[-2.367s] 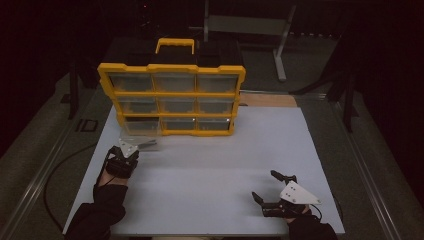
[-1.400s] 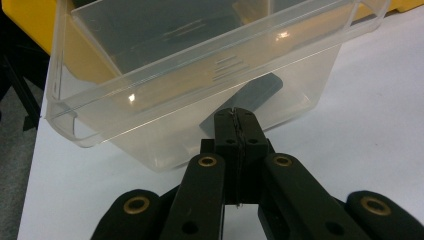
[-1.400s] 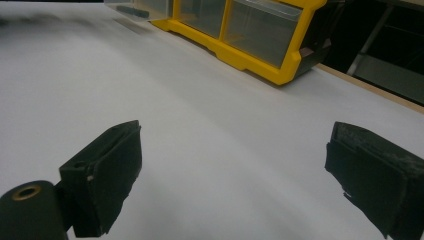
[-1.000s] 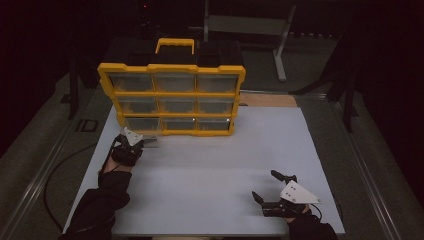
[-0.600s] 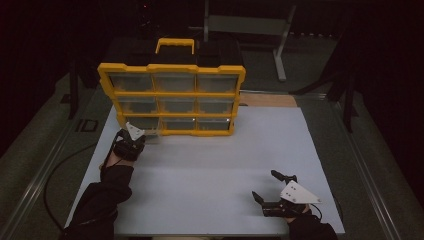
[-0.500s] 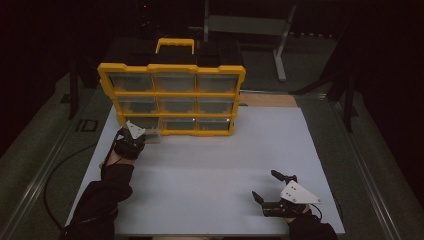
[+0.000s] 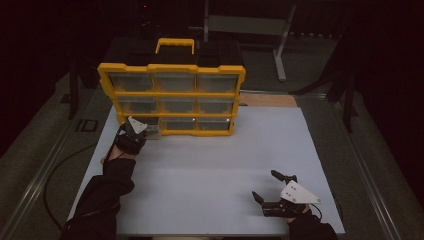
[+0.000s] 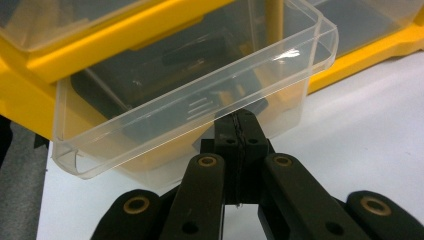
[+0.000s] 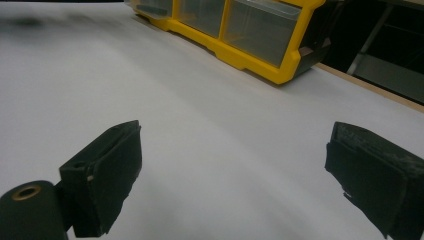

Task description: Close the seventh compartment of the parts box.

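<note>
Jaws of the left gripper (image 8: 235,132) are clenched tight at the front lip of the clear plastic drawer (image 8: 190,95), which sits partly drawn out of the bottom-left bay of the yellow compartment organiser (image 7: 172,97). Jaws of the right gripper (image 9: 235,170) stand released above the white surface (image 7: 215,165), well apart. The pull should run straight and level along the bay so the drawer does not bind.

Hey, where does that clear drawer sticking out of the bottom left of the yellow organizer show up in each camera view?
High view: the clear drawer juts from the organizer's bottom-left slot, by the left gripper.
Left gripper view: it spans the upper middle, just beyond the shut jaws.
Right gripper view: its corner sits at the top edge, left of centre.
Shared landmark: the yellow organizer, standing on the white table.
</note>
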Available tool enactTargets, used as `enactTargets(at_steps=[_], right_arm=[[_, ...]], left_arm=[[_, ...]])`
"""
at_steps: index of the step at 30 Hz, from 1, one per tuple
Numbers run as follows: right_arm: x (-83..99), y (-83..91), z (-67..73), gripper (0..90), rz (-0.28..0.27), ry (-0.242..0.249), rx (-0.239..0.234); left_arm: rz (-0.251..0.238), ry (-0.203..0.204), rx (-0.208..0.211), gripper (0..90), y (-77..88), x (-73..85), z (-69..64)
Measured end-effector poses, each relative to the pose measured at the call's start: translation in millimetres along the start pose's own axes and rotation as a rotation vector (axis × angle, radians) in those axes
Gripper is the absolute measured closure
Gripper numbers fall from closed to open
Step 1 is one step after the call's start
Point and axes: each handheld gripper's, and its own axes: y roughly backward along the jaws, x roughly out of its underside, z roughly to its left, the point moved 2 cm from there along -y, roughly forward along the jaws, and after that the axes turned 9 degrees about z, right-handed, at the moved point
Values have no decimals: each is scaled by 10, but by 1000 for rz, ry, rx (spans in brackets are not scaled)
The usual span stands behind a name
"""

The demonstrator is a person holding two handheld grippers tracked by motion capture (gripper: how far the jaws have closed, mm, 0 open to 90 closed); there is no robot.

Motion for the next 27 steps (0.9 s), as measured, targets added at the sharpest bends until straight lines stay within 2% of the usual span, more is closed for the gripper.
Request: enactTargets(at_steps=[7, 11, 17, 27], right_arm=[[0, 4, -3, 79, -1, -2, 1], [0, 2, -1, 79, 0, -1, 2], [0, 7, -6, 79, -1, -3, 3], [4, 1, -7, 79, 0, -4, 2]], left_arm=[[2, -7, -7, 900, -51, -61, 22], [-5, 7, 7, 900, -80, -86, 46], [-9, -9, -8, 900, -122, -113, 42], [-12, -4, -11, 900, -185, -167, 82]])
